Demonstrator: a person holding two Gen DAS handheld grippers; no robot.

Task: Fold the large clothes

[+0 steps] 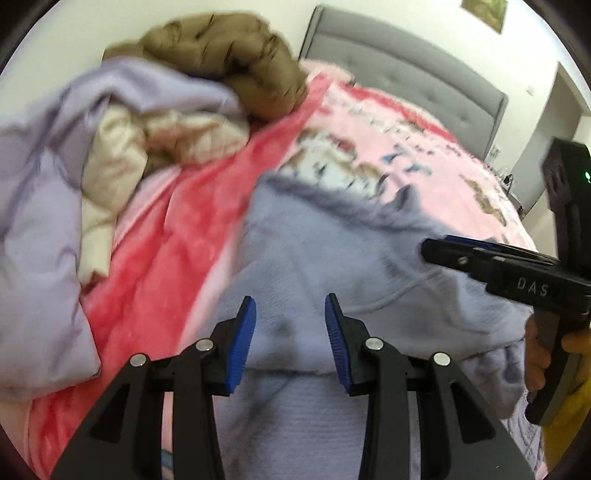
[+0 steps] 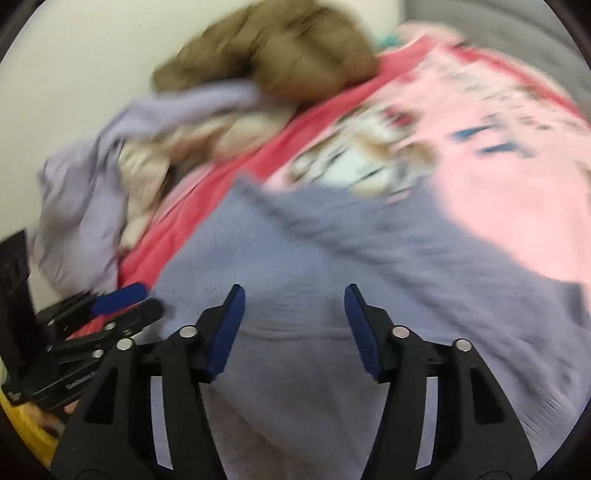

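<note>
Grey-lilac sweater [image 1: 332, 236] flat on pink blanket [image 1: 443, 155] on bed.
Left gripper [image 1: 290, 325] and right gripper [image 2: 293, 317] over sweater, fingers spread, gripping nothing; heaped clothes [image 1: 122, 122] beside.

Bedroom with a white wall [image 1: 288, 14]
Grey tufted upholstered headboard [image 1: 406, 70] upper right; small framed picture [image 1: 484, 11] at top edge.

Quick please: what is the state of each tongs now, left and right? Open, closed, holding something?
Left tongs: open, holding nothing, above the lavender sweater.
Right tongs: open, holding nothing, above the same sweater.
</note>
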